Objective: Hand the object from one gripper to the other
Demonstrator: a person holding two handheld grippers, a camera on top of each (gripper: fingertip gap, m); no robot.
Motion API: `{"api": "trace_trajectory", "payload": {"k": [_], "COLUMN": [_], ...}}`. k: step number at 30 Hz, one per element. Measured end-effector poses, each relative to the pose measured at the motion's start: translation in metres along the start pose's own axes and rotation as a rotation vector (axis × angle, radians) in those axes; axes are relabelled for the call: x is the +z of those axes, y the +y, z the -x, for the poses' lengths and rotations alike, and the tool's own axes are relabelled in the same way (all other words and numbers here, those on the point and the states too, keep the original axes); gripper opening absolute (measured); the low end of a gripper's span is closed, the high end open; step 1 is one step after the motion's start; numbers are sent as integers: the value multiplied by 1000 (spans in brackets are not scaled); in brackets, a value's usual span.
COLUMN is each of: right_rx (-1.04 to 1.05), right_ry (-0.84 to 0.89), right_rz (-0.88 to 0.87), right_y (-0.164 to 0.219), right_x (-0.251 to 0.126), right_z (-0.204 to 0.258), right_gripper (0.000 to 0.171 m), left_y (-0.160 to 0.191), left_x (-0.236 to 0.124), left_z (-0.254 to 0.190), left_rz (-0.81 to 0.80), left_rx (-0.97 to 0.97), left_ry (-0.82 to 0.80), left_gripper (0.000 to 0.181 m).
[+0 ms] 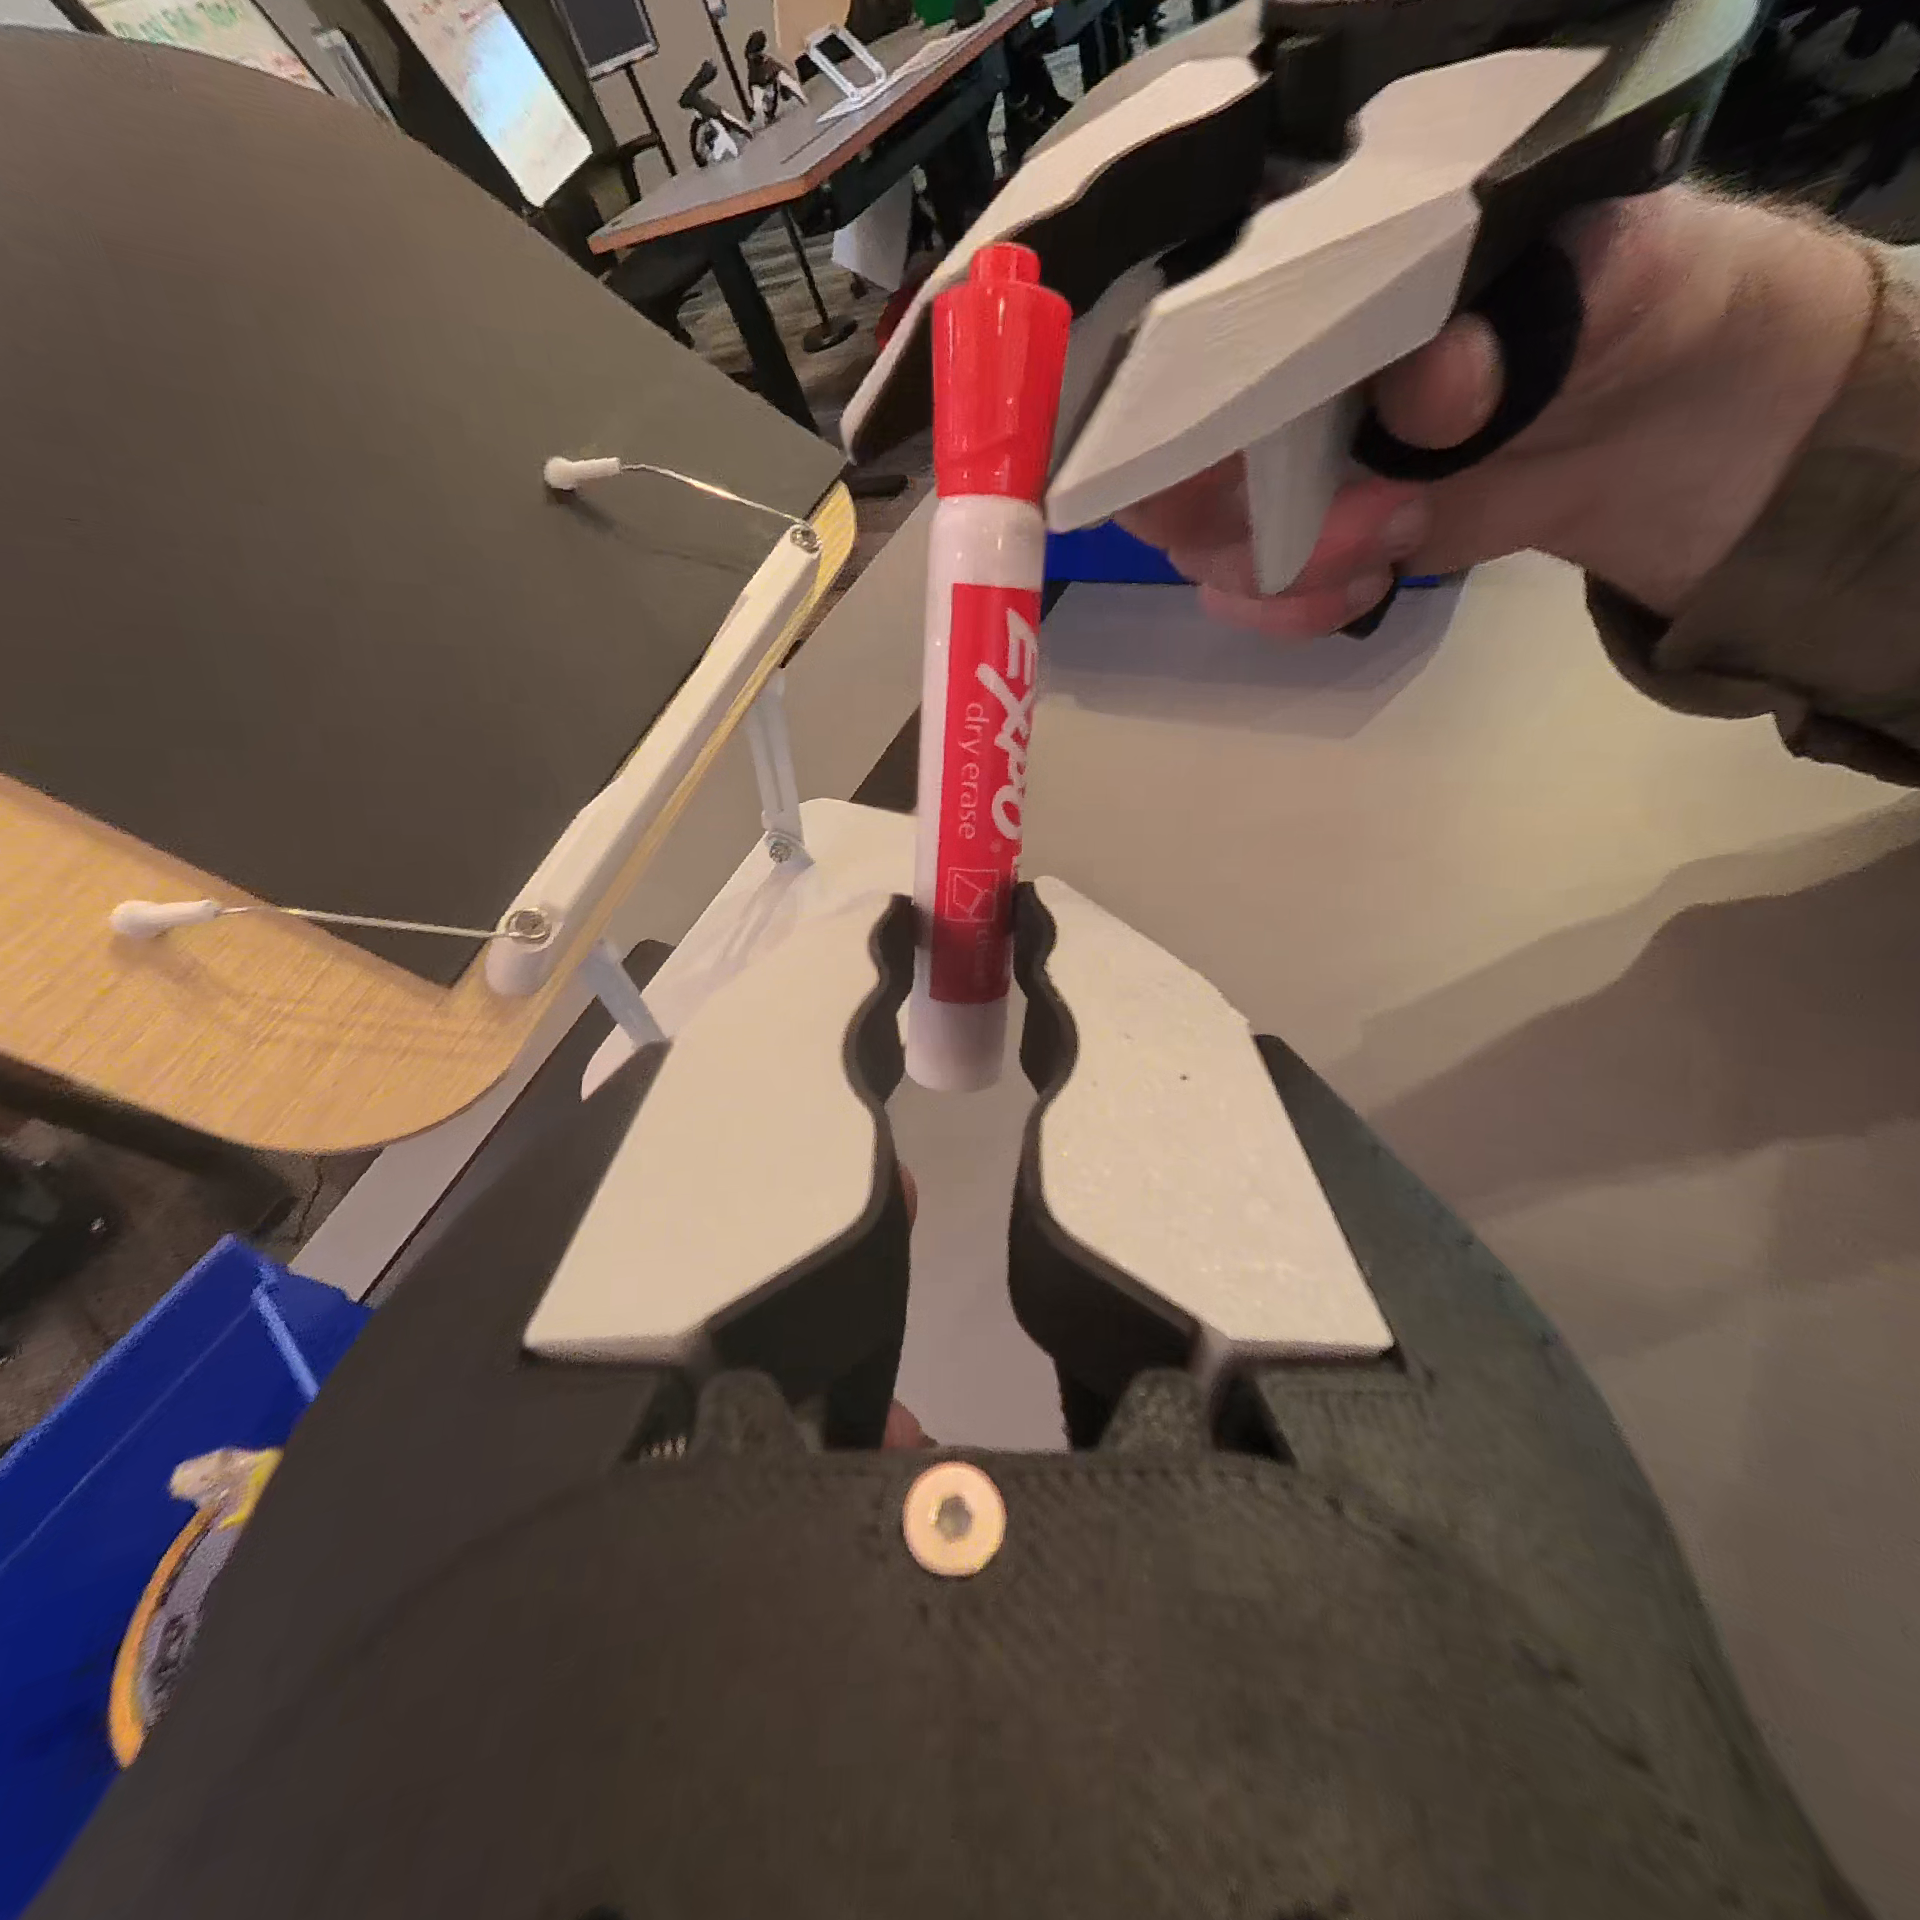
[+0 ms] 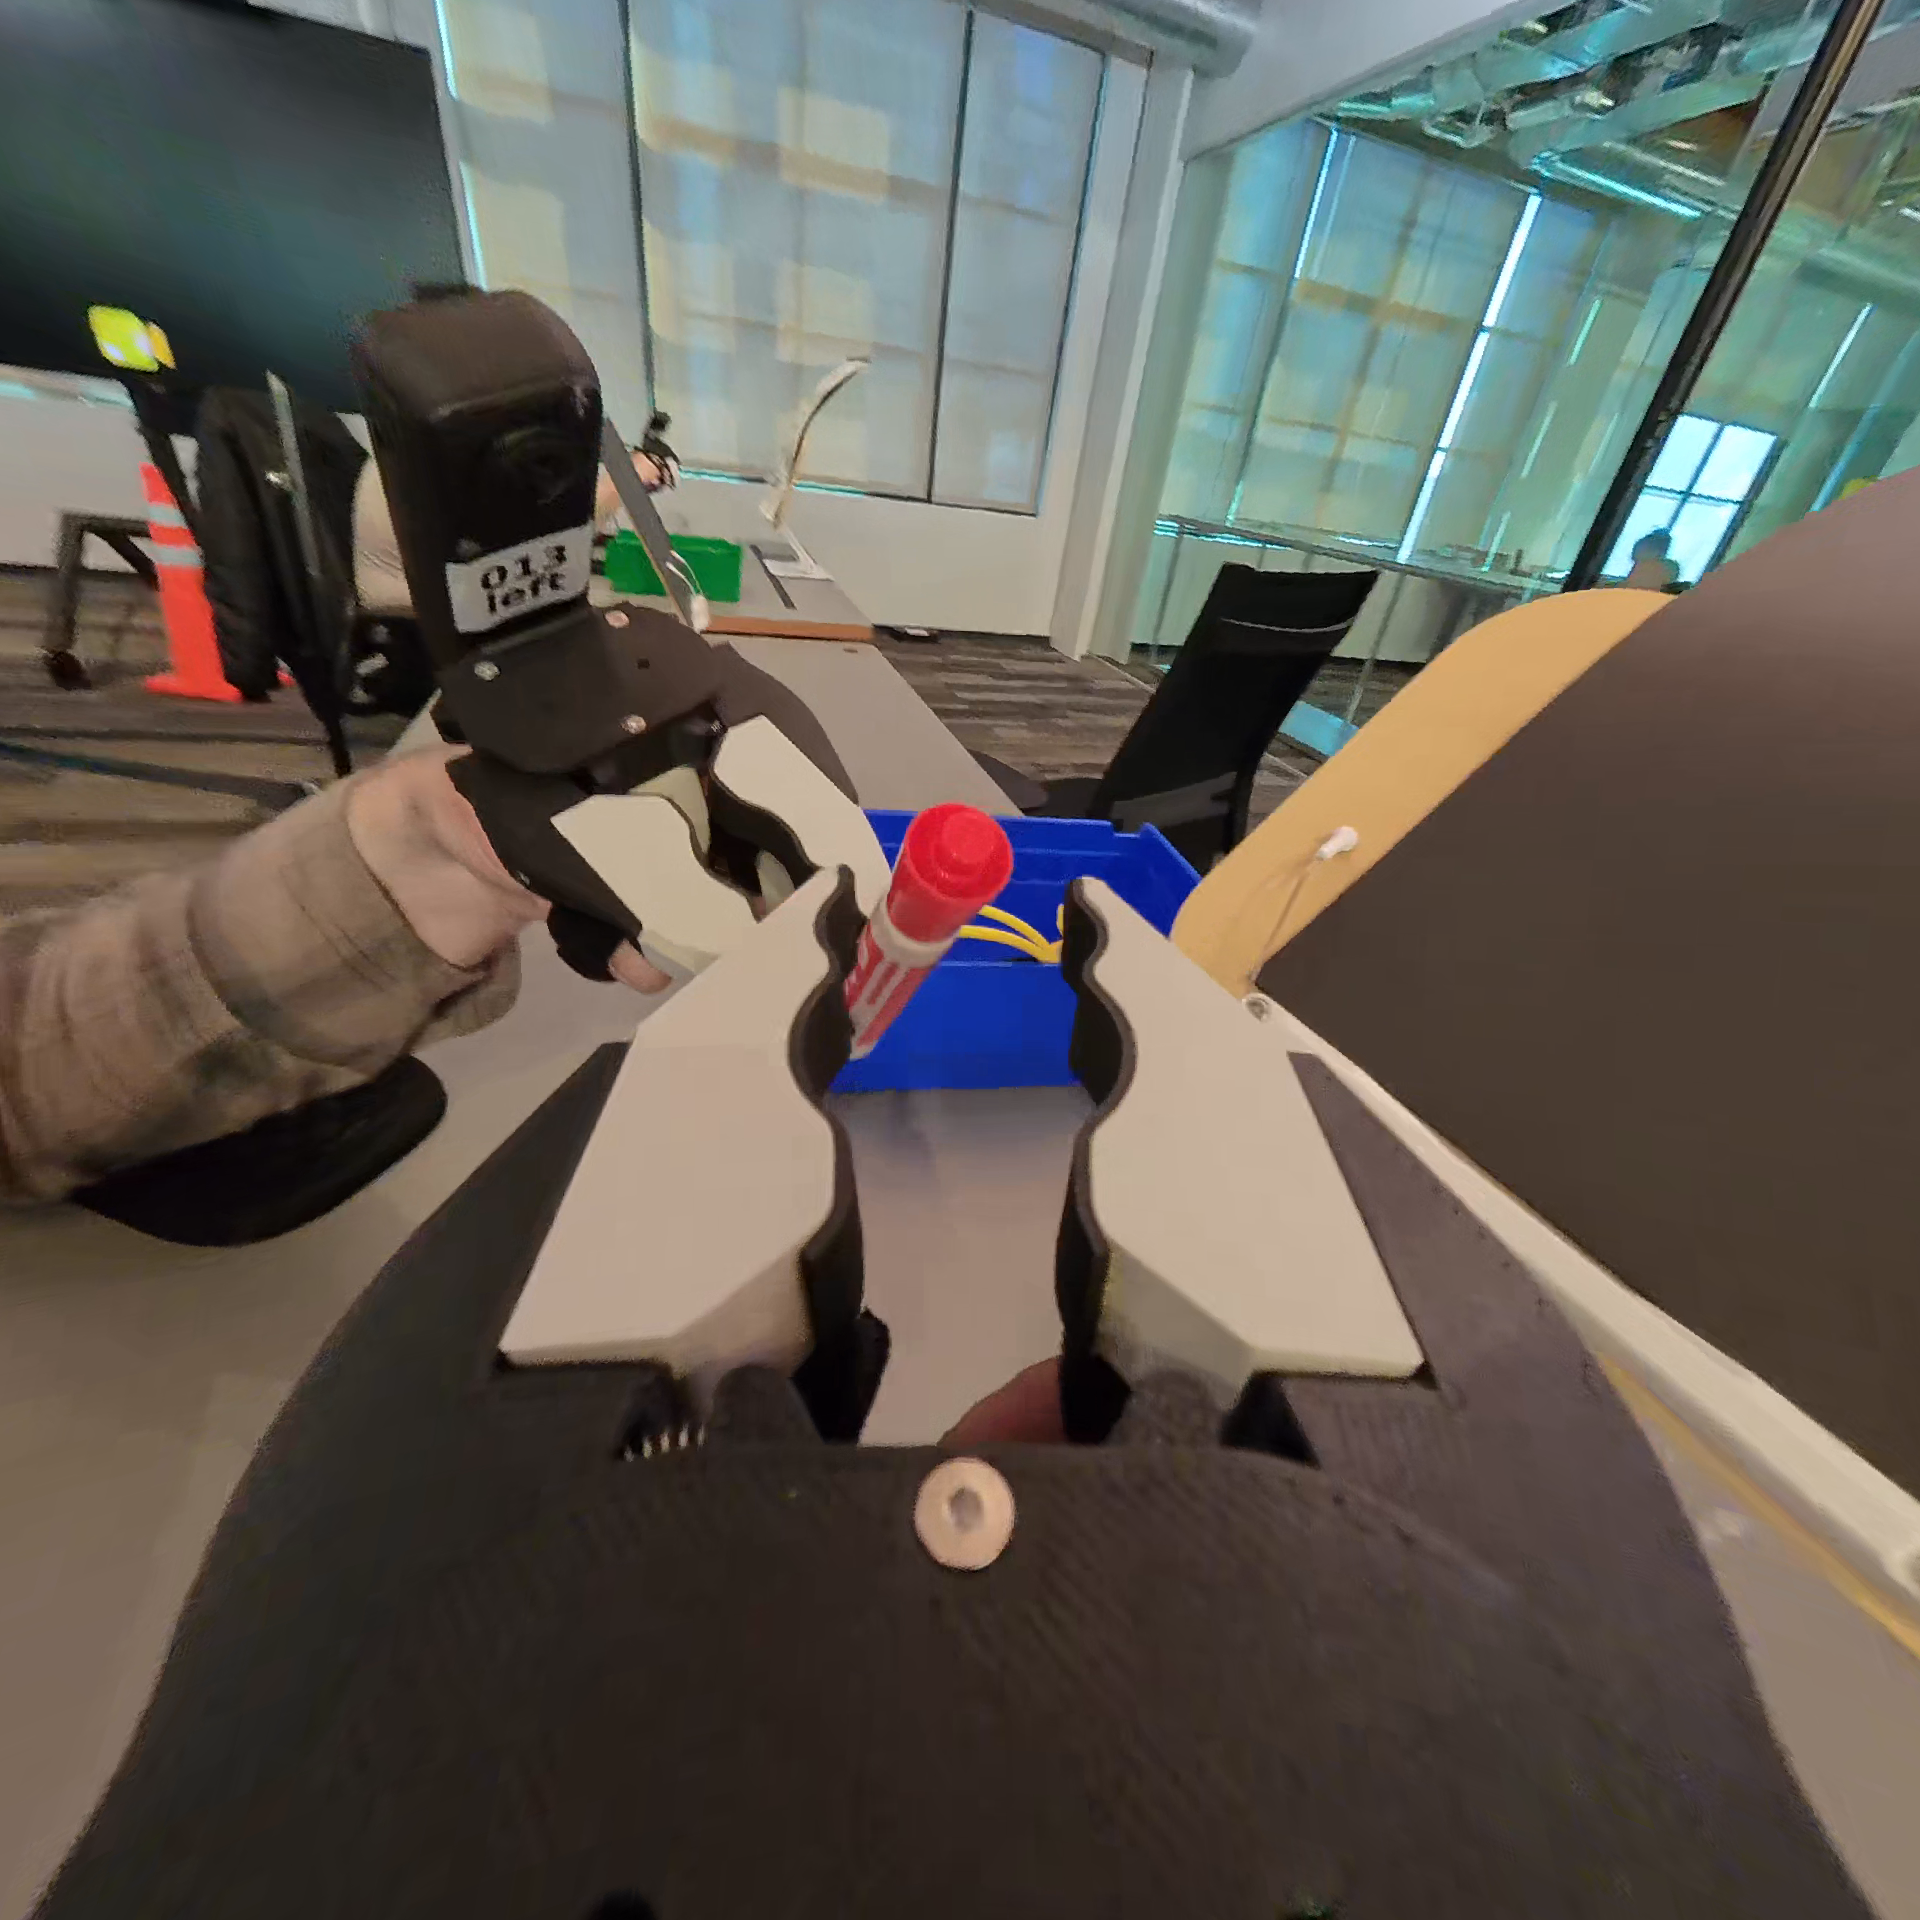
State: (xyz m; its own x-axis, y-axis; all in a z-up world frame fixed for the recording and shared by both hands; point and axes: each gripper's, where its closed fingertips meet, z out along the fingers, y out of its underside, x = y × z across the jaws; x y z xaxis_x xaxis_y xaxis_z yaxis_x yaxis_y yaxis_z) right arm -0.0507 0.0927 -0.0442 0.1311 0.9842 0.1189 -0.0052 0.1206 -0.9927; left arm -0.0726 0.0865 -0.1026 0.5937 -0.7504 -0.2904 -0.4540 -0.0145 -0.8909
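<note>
A red-capped dry-erase marker [image 1: 982, 644] stands upright, its lower end clamped in my left gripper [image 1: 961, 925]. My right gripper [image 1: 977, 436] comes in from the upper right, held in a person's hand [image 1: 1662, 416]. Its jaws are open and straddle the marker's red cap without closing on it. In the right wrist view the cap [image 2: 940, 862] sits between the open fingers of the right gripper [image 2: 961, 914], nearer the left finger [image 2: 748, 1039]. The left gripper [image 2: 743, 883] shows beyond it, hand-held, its fingertips partly hidden.
A tilted wooden board with a black sheet [image 1: 312, 520] stands close on the left, and on the right in the right wrist view [image 2: 1662, 831]. A blue bin [image 2: 987, 1018] sits on the grey table [image 1: 1455, 935] behind the marker. A black chair [image 2: 1226, 686] stands farther back.
</note>
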Motion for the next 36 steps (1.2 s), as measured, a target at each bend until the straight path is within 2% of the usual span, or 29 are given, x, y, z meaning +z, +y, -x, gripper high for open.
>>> {"api": "trace_trajectory", "payload": {"k": [4, 8, 13, 15, 20, 23, 25, 28, 30, 32, 36], "right_rx": [41, 85, 100, 137, 342, 470, 560, 717, 794, 859, 952], "right_ry": [-54, -108, -97, -95, -119, -158, -162, -162, -161, -145, -140], "right_rz": [-20, -41, -68, -104, -219, -286, -319, -372, -387, -397, -384], "right_y": [3, 1, -6, -13, -30, -37, -37, -32, -25, -19, -6], "right_x": [2, 2, 0, -3, -19, -28, -30, -26, -18, -9, 7], "right_z": [5, 11, 9, 6, -13, -21, -28, -39, -40, -40, -33], "right_gripper": [18, 15, 15, 16, 14, 14, 14, 14, 14, 14, 15], "left_y": [-1, -1, -7, -11, -17, -27, -36, -47, -48, -49, -52], "left_x": [7, 11, 10, 7, -3, -8, -11, -15, -14, -12, -18], "left_z": [-7, -12, -10, -8, 4, 9, 16, 25, 29, 29, 24], "left_rz": [-20, -37, -92, -112, -118, -129, -130, -102, -74, -67, -121], "left_rx": [-25, -27, 27, 74, 415, 687, 841, 1042, 1101, 1132, 1181], "left_ry": [32, 53, 26, -4, -208, -401, -566, -842, -981, -1072, -1176], "left_gripper": [19, 19, 20, 38, 61, 62, 69, 69, 70, 70, 47]}}
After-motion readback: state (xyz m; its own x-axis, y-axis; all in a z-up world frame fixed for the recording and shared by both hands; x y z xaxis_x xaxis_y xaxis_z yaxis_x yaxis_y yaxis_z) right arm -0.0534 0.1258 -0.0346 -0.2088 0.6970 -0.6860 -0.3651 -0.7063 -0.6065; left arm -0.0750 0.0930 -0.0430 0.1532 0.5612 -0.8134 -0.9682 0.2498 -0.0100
